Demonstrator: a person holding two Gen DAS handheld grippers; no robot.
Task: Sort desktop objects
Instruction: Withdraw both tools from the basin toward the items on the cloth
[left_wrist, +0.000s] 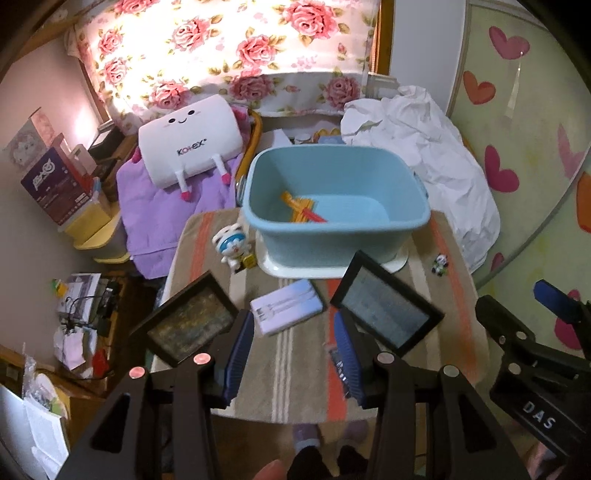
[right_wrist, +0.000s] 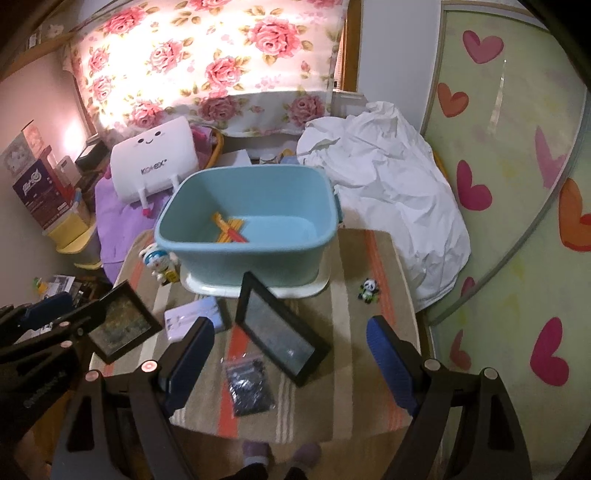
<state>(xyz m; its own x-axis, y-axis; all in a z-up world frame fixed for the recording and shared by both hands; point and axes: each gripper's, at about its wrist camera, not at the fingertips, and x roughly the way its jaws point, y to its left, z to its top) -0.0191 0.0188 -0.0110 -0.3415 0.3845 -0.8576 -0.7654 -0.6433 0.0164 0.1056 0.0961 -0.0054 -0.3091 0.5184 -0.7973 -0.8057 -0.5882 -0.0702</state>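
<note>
A light blue tub (left_wrist: 334, 230) stands at the back of the striped table mat (left_wrist: 295, 384), with yellow and red sticks (left_wrist: 301, 212) inside. In front of it lie a cat figure (left_wrist: 231, 245), a white flat box (left_wrist: 286, 306), two black picture frames (left_wrist: 188, 325) (left_wrist: 384, 314) and a small panda toy (left_wrist: 440, 264). My left gripper (left_wrist: 292, 315) hovers open over the mat just short of the white box, holding nothing. My right gripper (right_wrist: 290, 321) is open wide above the right-hand frame (right_wrist: 280, 332) and a dark zip bag (right_wrist: 249, 384), holding nothing.
A white face pillow (left_wrist: 192, 144) on purple cloth (left_wrist: 162, 221) lies behind left. Crumpled white sheet (right_wrist: 388, 195) sits at the back right. Boxes (left_wrist: 55, 184) are stacked far left. A person's slippered feet (right_wrist: 280, 454) show below the table's near edge.
</note>
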